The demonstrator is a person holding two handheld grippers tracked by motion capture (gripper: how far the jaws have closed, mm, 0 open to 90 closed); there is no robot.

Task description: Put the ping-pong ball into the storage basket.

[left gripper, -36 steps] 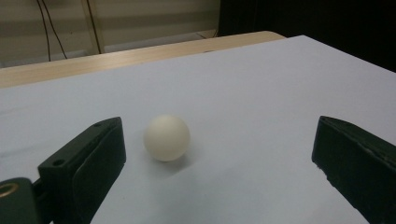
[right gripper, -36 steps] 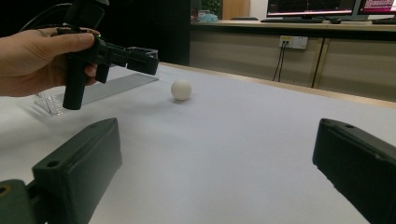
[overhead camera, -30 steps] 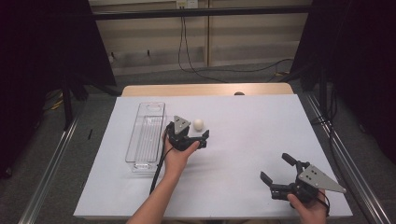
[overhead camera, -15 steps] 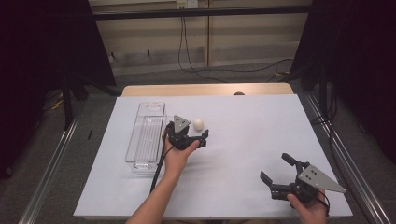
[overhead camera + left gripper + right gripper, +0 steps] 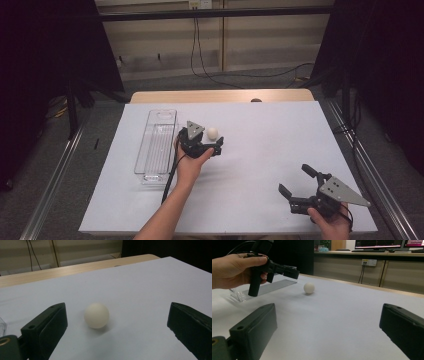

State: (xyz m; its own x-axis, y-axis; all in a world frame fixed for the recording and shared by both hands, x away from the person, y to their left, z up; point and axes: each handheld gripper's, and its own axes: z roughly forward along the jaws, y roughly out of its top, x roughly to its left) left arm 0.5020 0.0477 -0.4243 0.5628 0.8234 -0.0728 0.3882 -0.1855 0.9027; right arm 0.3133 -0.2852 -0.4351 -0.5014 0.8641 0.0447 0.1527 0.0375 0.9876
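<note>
We see very little change over the last second. Our left gripper (image 5: 210,142), by the ball (image 5: 213,132) toward the far side of the worktop (image 5: 280,140), has crept a touch nearer the near edge and a shade to the right; its fingers (image 5: 47,327) stand wide apart as before, on either side of the ball without touching it. Our right gripper (image 5: 300,186), near the worktop's near right corner, has shifted by a hair at most, too slight for us to give a direction.
</note>
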